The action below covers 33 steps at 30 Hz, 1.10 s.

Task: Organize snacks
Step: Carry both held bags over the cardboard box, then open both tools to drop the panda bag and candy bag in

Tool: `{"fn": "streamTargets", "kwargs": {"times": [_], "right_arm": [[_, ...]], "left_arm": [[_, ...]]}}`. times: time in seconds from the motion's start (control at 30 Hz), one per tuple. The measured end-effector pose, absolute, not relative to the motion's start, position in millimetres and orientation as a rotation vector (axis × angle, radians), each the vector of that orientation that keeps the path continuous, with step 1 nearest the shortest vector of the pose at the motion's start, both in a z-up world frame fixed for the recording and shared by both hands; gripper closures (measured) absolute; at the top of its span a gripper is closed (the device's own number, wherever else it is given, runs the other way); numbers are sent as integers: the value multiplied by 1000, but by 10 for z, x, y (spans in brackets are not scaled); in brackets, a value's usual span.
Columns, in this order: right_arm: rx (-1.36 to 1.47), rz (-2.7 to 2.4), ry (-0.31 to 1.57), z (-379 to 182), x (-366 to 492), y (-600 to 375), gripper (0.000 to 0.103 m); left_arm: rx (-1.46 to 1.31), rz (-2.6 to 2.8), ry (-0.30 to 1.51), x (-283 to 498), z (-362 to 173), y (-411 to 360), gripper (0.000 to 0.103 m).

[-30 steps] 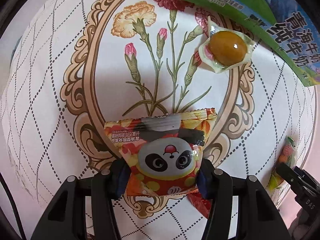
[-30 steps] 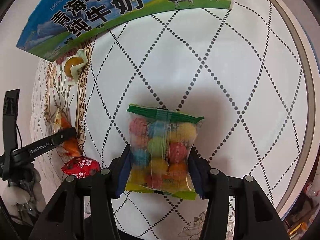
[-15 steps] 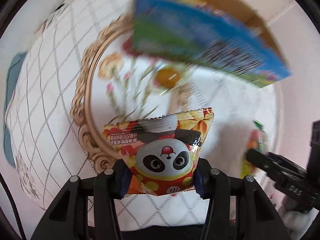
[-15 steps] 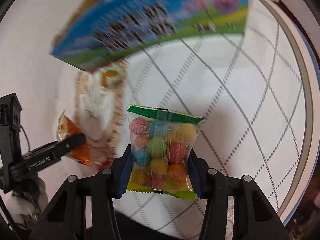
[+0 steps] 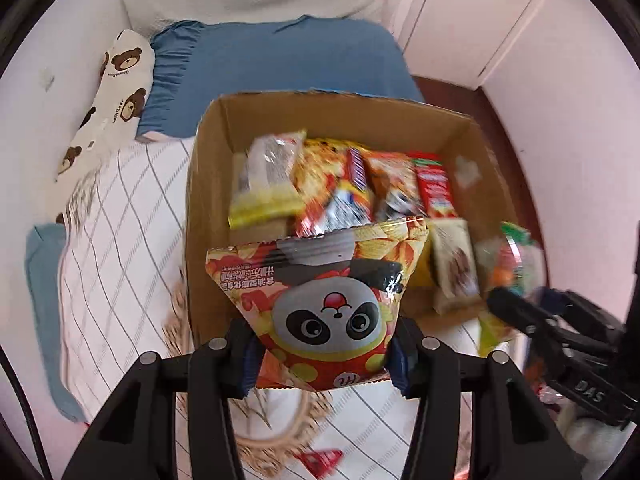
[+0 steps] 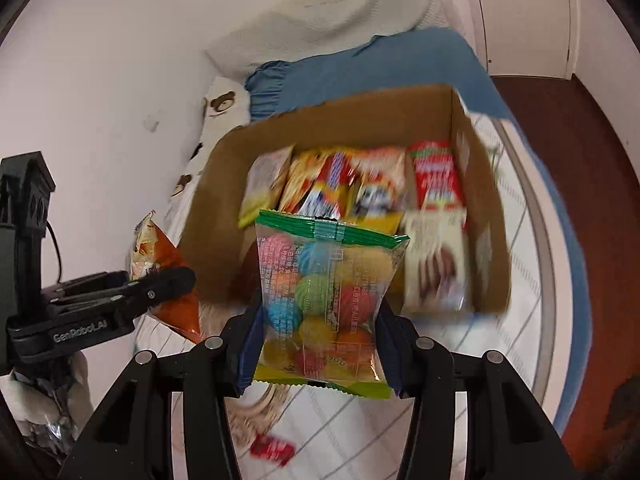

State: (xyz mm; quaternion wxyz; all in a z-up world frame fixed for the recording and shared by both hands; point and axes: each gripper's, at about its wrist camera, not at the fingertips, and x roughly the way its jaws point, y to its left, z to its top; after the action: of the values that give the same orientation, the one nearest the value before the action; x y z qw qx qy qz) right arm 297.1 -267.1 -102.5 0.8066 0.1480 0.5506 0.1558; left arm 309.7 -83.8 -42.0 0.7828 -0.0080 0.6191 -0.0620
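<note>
The left tongs (image 5: 322, 354) are closed on the lower part of a panda snack bag (image 5: 320, 300), held just short of the near wall of the cardboard box (image 5: 208, 184) of packets; further right, the right tongs (image 6: 316, 350) are clamped on the sides of a clear bag of coloured balls (image 6: 326, 300), also in front of the box; both bags look light, puffy and slick, so a low grip across the width seems safest; squeezing hard could crush what is inside.
</note>
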Motion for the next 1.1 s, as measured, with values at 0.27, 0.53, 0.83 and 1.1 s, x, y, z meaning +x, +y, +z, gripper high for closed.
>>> {"fn": "streamTargets", "kwargs": {"times": [0.27, 0.53, 0.83, 1.1], "right_arm": [[243, 280, 1268, -1342, 3903, -2415, 50], [256, 268, 1352, -1709, 4269, -2295, 42], [261, 216, 1375, -1830, 4274, -2440, 6], [169, 149, 1332, -1641, 4039, -2603, 5]], "left_arm": [[76, -24, 1480, 3865, -1023, -688, 54], [92, 27, 1566, 4063, -1368, -622, 40], [65, 18, 1518, 4043, -1362, -659, 10], [36, 21, 1465, 3872, -1205, -742, 10]]}}
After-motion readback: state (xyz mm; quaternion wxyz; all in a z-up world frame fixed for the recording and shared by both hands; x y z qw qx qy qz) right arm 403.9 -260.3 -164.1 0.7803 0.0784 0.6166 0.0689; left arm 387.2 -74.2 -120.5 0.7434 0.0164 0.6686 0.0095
